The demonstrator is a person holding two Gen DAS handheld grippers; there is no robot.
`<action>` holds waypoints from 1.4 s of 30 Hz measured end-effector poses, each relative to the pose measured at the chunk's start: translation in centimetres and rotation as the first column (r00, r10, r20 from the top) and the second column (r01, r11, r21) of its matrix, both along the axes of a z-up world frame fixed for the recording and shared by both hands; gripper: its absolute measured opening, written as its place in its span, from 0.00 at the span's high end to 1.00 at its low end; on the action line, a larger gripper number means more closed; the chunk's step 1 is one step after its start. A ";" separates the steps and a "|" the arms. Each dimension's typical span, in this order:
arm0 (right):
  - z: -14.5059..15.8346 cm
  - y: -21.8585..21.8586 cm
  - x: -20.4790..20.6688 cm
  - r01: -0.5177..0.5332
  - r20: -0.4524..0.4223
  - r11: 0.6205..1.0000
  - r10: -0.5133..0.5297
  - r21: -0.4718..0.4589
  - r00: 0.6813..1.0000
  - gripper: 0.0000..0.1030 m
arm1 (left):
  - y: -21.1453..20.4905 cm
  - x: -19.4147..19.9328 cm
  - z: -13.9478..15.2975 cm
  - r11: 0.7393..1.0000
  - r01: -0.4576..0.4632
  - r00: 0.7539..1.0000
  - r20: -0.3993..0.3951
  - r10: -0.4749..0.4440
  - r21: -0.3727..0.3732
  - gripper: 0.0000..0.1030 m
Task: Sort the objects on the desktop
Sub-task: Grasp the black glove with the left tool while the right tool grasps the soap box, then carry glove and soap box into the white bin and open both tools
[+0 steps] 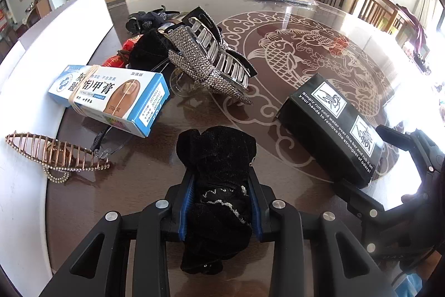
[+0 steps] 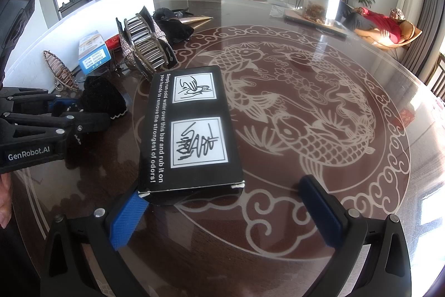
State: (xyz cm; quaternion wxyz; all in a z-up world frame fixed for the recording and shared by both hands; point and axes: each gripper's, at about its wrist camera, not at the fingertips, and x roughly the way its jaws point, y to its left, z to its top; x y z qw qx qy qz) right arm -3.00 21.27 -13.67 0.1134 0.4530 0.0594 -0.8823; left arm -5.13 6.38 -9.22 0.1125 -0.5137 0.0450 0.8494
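A: What lies on the tabletop (image 2: pixel 319 199)?
B: The black box (image 2: pixel 192 130), just beyond the wide-open right hand-held gripper (image 2: pixel 222 216).
A: And at nine o'clock?
B: The left hand-held gripper (image 1: pixel 219 202), clamped on a black velvet hair clip (image 1: pixel 217 185) (blue pads pressing both sides).

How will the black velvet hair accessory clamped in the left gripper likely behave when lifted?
The black velvet hair accessory looks soft, its plush cloth bulging between the left gripper's blue pads, so it will probably sag rather than stay stiff. The fuzzy fabric should resist slipping. It seems light and unlikely to roll.
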 end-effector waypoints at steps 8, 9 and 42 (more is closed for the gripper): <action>2.4 0.3 -2.9 -0.042 0.145 0.993 0.058 -0.110 0.988 0.00 | -1.6 1.2 1.9 0.998 -0.041 0.998 -0.048 0.044 0.055 0.67; 2.6 -0.2 -3.6 -0.057 0.166 0.993 0.073 -0.102 0.983 0.00 | -1.5 1.2 1.8 0.998 -0.040 0.998 -0.046 0.043 0.052 0.67; 15.0 -38.9 -5.5 -0.604 -0.015 0.779 0.611 -0.168 0.792 0.43 | -35.0 4.6 8.9 0.824 -0.566 0.823 -0.054 0.565 -0.001 0.67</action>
